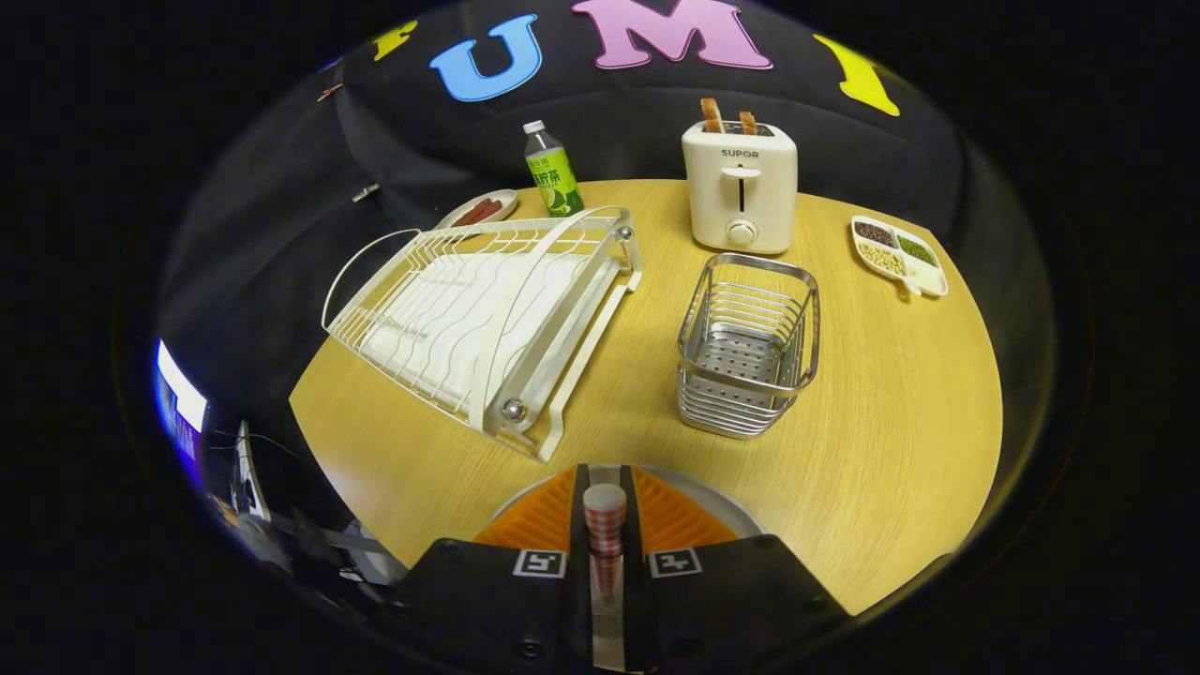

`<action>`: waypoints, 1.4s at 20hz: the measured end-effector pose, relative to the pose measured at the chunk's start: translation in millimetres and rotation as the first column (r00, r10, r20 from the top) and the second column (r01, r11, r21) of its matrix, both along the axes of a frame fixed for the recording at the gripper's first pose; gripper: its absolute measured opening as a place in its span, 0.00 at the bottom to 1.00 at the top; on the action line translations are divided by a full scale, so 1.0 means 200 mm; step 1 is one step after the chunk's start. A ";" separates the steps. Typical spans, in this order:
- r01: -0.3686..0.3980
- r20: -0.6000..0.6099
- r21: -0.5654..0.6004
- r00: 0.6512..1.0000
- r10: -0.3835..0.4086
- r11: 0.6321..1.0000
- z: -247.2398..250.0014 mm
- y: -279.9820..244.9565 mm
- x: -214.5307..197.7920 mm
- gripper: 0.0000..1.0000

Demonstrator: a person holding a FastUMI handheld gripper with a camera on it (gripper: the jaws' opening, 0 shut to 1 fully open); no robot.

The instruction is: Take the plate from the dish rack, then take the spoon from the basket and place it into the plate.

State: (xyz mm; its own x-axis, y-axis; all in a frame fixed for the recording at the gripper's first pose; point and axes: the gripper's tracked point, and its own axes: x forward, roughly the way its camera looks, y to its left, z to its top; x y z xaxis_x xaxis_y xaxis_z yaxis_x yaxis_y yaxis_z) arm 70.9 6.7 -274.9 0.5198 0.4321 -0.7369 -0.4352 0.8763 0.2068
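My gripper (605,480) is shut on the spoon (605,525), whose red-and-white checked handle stands up between the two fingers. Directly beneath the fingers lies the pale plate (739,511) on the wooden table; only its curved rim shows on either side of them. The spoon's bowl is hidden. Ahead and to the left, the white wire dish rack (487,314) holds no dishes. Beyond the fingers, slightly right, the metal wire basket (748,345) stands with nothing in it.
At the back of the round wooden table (891,422) stand a white toaster (741,187) with two slices of toast, a green-labelled bottle (553,173) and a small dish of reddish sticks (480,210). A divided snack tray (898,253) lies at the far right.
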 end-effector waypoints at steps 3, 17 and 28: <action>0.034 0.013 -0.004 0.999 -0.034 0.999 0.02 -0.04 0.03 0.36; 0.223 0.422 0.110 0.872 -0.249 0.969 0.92 -0.13 0.08 0.99; 0.302 0.655 0.250 0.647 -0.391 0.920 1.62 -0.06 -0.06 0.99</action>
State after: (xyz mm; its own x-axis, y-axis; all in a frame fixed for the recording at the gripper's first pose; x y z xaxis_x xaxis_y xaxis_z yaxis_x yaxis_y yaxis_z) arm 58.0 -4.5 50.0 0.9828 0.1679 -0.0765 -0.1617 0.9835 0.0815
